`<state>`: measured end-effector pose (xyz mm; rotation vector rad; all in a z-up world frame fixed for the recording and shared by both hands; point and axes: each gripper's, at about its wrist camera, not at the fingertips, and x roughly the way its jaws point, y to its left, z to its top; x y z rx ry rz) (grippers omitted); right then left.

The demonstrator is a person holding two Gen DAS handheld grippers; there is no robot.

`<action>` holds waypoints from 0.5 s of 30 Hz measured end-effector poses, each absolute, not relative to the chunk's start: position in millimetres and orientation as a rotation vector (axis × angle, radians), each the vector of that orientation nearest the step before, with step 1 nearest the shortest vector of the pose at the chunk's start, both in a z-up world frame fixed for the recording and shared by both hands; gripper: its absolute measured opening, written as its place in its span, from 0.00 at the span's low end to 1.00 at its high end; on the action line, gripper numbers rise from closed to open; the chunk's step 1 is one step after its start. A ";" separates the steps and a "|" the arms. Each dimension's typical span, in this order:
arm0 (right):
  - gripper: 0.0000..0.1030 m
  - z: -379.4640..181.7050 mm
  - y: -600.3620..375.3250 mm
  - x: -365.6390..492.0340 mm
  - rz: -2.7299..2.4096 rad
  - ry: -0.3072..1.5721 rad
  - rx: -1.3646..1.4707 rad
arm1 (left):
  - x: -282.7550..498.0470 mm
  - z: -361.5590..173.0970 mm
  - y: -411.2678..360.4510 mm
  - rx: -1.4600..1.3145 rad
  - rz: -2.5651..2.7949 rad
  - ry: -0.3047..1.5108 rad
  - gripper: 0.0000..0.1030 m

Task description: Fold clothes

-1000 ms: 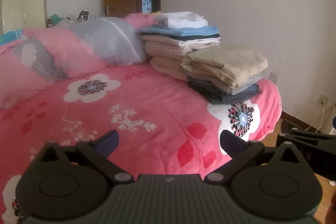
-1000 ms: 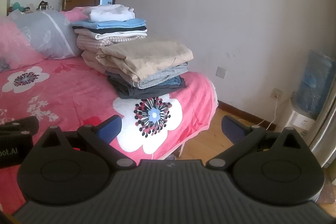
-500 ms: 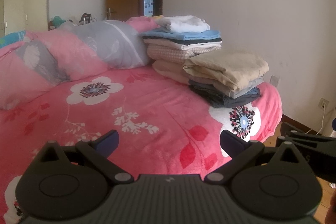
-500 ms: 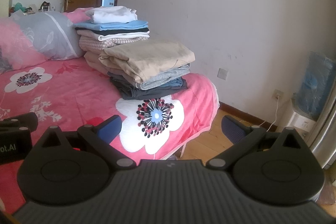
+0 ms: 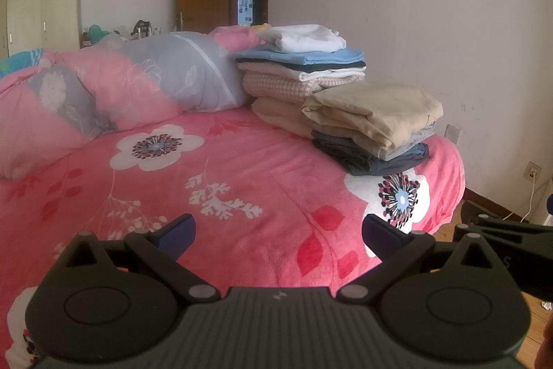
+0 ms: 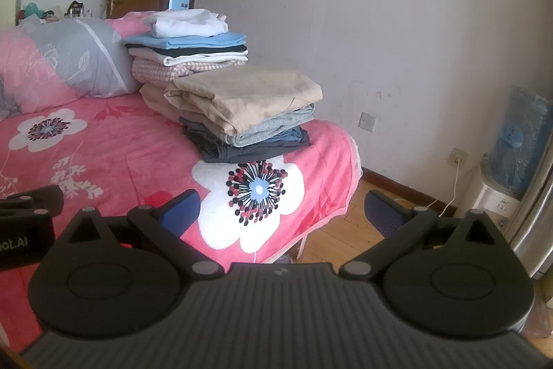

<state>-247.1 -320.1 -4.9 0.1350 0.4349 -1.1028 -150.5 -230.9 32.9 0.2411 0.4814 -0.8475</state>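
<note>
Left wrist view has tipped down a bit, so the folded clothes (image 5: 373, 123) sit lower at 1 o'clock on the bed (image 5: 242, 168), while the left gripper (image 5: 278, 230) and right gripper (image 6: 281, 208) stay wide open, holding nothing, so folding looks done.

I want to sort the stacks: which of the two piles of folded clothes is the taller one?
The back pile, topped by the white garment, beside the grey pillow. The front pile, topped with beige, is lower.

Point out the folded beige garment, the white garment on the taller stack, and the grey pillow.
folded beige garment (image 6: 249, 92), right wrist view, top face.
white garment (image 5: 304, 38), left wrist view, its middle.
grey pillow (image 5: 179, 71), left wrist view, front face.
</note>
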 end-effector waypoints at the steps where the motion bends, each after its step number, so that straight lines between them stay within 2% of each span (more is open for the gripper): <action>1: 0.99 -4.9 -320.3 -247.1 -1.103 0.435 0.135 | -150.6 32.9 -230.9 0.241 -0.847 0.481 1.00; 15: 0.99 -5.8 -319.2 -245.2 -1.100 0.441 0.133 | -150.0 32.1 -228.3 0.238 -0.846 0.485 1.00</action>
